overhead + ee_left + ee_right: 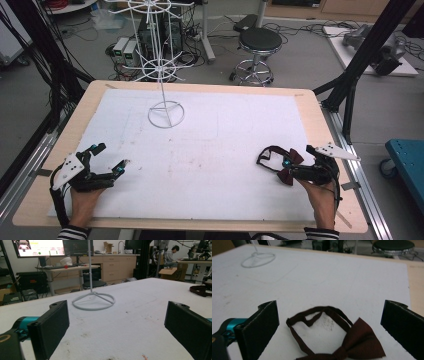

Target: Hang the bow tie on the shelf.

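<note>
A dark red bow tie [283, 166] with its strap loop lies flat on the white mat at the right front of the table. My right gripper [296, 162] is open around it; in the right gripper view the bow [362, 341] and strap lie between the two black jaws of that gripper [330, 315], touching neither. At the left front, my left gripper [111, 156] rests open with nothing between its jaws [117, 315]. Far off at the right edge of the left gripper view, the bow tie's strap [200, 290] shows.
A white wire display stand [162, 60] rises from a ring base [166, 114] at the back centre of the mat [210, 150]; its base [93, 300] lies ahead of the left gripper. Wooden table edge [327, 150] borders the mat. A stool [258, 42] and cables are beyond the table.
</note>
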A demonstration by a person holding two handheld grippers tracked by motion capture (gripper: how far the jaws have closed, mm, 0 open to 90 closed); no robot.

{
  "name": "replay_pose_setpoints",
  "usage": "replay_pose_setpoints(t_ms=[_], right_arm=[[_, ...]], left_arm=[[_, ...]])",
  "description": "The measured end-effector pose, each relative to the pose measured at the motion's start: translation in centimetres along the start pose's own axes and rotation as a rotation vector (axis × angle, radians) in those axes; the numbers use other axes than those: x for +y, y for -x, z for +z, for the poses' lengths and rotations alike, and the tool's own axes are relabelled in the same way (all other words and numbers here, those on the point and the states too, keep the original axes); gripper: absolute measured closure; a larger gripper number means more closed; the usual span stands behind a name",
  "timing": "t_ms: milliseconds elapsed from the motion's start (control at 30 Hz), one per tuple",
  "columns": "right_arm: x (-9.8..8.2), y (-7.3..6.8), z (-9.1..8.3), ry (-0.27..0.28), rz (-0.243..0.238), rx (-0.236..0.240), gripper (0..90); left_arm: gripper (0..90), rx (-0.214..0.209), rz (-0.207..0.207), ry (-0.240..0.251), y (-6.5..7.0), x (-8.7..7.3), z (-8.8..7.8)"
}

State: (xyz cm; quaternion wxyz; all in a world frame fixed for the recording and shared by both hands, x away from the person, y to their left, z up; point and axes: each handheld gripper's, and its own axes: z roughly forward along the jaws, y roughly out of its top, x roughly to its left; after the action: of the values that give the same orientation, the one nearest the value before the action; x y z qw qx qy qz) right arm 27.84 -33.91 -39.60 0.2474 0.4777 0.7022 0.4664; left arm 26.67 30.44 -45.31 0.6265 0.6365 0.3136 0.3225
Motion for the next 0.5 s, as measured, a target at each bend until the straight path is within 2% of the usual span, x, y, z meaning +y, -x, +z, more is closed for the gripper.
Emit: replay_pose_setpoints(t_ms=[33, 100, 133, 200, 233, 333, 400, 467, 500], right_arm=[[0.0, -0.1, -0.1, -0.026, 0.008, -0.007, 3.9], [0.0, -0.1, -0.1, -0.040, -0.005, -0.004, 5.5], [0.0, -0.3, -0.1, -0.067, -0.006, -0.026, 5.5], [0.0, -0.4, -0.1, -0.078, -0.014, -0.038, 5.5], [-0.1, -0.7, -0.1, -0.102, -0.018, -0.062, 5.5], [-0.1, -0.9, 0.0, -0.133, -0.014, -0.077, 5.5], [-0.3, -1.3, 0.1, -0.183, -0.014, -0.119, 5.5], [-0.4, -1.4, 0.2, -0.193, -0.017, -0.135, 5.5], [-0.4, -1.6, 0.2, -0.218, 0.000, -0.143, 5.5]], left_arm=[[6.2, 0.000, 0.000, 0.001, 0.0, 0.0, 0.0], [6.2, -0.001, 0.000, 0.001, 0.0, 0.0, 0.0], [6.2, 0.000, 0.000, 0.002, 0.0, 0.0, 0.0], [6.2, 0.000, 0.004, -0.002, 0.0, 0.0, 0.0], [6.2, 0.001, 0.002, 0.001, 0.0, 0.0, 0.0], [6.2, 0.001, -0.002, 0.001, 0.0, 0.0, 0.0], [6.2, 0.000, 0.001, 0.003, 0.0, 0.0, 0.0], [6.2, -0.001, 0.005, 0.001, 0.0, 0.0, 0.0], [6.2, -0.001, 0.001, 0.002, 0.0, 0.0, 0.0]])
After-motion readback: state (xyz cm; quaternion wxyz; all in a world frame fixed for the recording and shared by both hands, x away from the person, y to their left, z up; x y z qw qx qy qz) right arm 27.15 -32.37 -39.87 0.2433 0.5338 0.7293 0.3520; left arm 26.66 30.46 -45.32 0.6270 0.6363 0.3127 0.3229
